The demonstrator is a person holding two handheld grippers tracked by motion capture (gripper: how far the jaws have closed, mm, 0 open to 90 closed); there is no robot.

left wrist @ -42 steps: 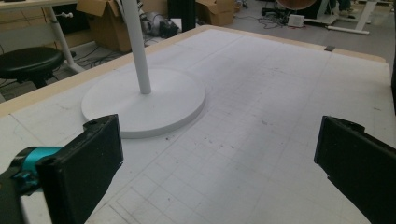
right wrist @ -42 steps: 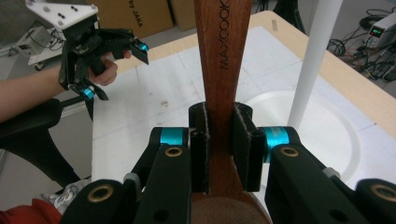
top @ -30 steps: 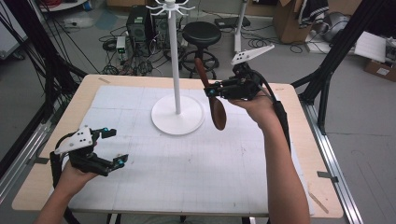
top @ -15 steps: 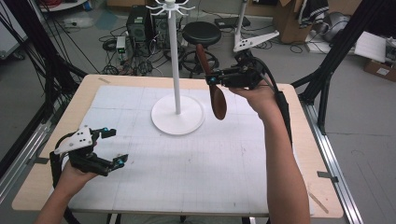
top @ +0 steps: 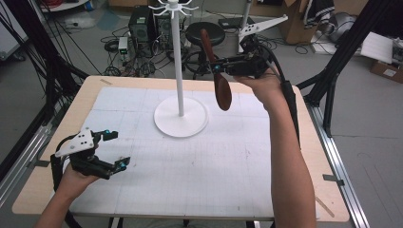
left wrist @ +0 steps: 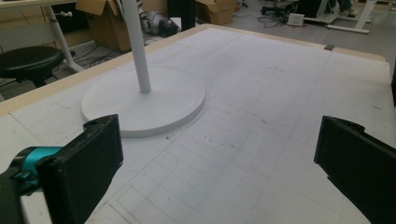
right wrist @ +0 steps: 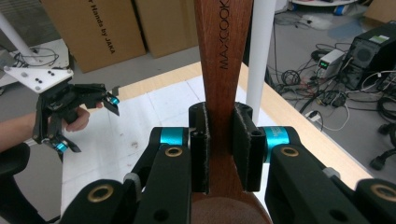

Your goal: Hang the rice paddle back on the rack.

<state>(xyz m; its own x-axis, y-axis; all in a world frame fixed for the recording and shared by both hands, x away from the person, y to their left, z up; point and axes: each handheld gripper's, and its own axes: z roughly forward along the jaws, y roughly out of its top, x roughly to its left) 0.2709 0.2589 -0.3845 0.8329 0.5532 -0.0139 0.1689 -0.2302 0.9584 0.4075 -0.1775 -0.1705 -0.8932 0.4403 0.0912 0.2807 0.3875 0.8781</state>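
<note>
The right tongs [top: 217,65] are clenched on the handle of a wooden spoon [top: 221,90], held in the air above the far right part of the worktop [top: 285,190], just right of the white stand's pole [top: 177,61]. The spoon hangs tilted, bowl down, clear of the stand's round base [top: 166,124] and of the pole. Open mat lies all around the base — the near half of the worktop carries nothing in the way.

The right gripper view brings out what the high view cannot: the pads [right wrist: 201,140] press on the handle from both sides, lettering runs up the wood, and the pole [right wrist: 259,51] stands close behind, perhaps just apart from it.

The left tongs [top: 114,148] rest released near the worktop's left edge, jaws wide with nothing between — the left gripper view looks across bare mat to the base [left wrist: 154,100].

Beyond the far edge stand a stool [top: 204,31], cables and boxes.
</note>
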